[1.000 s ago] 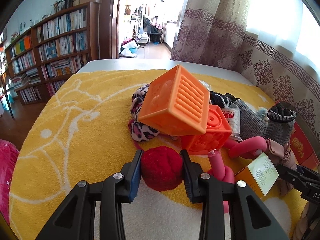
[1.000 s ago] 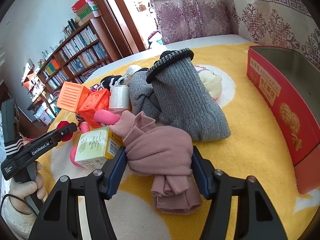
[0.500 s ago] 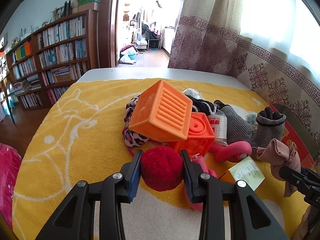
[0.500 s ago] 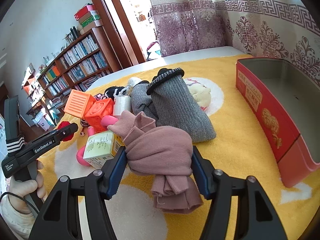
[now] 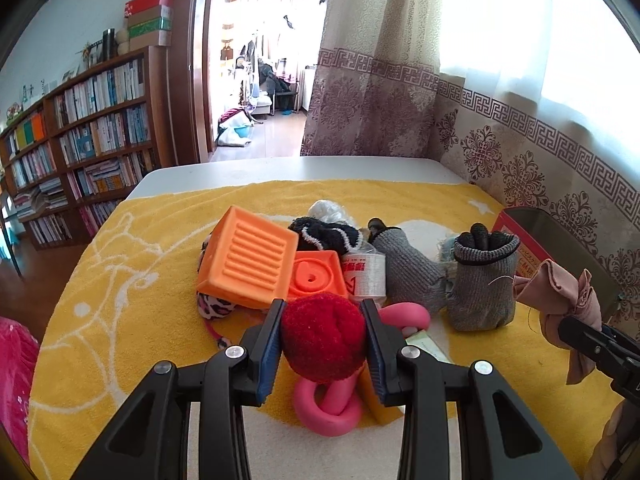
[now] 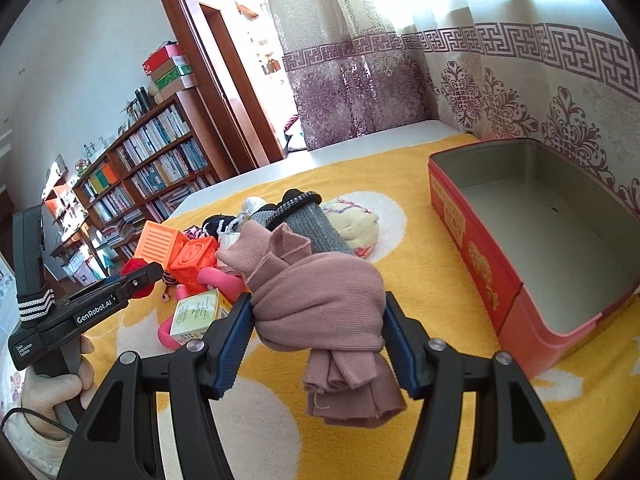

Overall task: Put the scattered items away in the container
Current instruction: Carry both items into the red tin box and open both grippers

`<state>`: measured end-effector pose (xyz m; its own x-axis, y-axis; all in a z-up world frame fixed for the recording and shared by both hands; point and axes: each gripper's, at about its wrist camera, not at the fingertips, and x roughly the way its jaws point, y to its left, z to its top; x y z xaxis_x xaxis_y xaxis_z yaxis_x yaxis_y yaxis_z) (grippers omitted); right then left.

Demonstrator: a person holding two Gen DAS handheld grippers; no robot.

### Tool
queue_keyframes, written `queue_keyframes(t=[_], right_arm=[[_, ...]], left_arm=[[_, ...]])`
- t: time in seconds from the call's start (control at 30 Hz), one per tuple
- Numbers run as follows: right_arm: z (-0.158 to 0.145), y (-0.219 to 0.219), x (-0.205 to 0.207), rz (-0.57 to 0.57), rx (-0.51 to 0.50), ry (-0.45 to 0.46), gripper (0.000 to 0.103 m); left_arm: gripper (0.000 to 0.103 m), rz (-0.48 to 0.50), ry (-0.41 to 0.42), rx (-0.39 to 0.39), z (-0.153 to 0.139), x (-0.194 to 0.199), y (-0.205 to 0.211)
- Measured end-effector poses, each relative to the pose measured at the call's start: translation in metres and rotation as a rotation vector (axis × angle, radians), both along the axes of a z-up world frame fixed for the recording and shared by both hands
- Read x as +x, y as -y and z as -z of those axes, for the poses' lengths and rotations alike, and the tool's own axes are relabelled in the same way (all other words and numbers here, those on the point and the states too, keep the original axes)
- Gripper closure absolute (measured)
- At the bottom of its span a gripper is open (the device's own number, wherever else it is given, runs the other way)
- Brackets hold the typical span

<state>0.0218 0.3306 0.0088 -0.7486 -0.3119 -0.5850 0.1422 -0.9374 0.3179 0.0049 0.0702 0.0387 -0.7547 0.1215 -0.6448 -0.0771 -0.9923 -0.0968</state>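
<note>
yellow towel [image 6: 420, 264] on a table, bookshelf [image 5: 80, 140] behind. left gripper [image 5: 323, 344] pinches a red pompom [image 5: 323, 340] above the toy pile. right gripper [image 6: 318, 332] pinches a knotted pink cloth [image 6: 320, 304] off the towel. red tin [image 6: 472, 240] sits open at right, nothing in it.

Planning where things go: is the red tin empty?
Empty: the red tin shows only its bare grey floor in the right wrist view.
</note>
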Motion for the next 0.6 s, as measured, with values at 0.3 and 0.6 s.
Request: queue_keyframes(t=[0.3, 0.6], right_arm=[[-0.016, -0.041, 0.017, 0.095, -0.006, -0.065, 0.037], [-0.024, -0.085, 0.02, 0.228, -0.006, -0.092, 0.037]], left_arm=[[0.065, 0.091, -0.02, 0.014, -0.012, 0.001, -0.041], [0.065, 0.154, -0.027, 0.023, -0.018, 0.002, -0.072]])
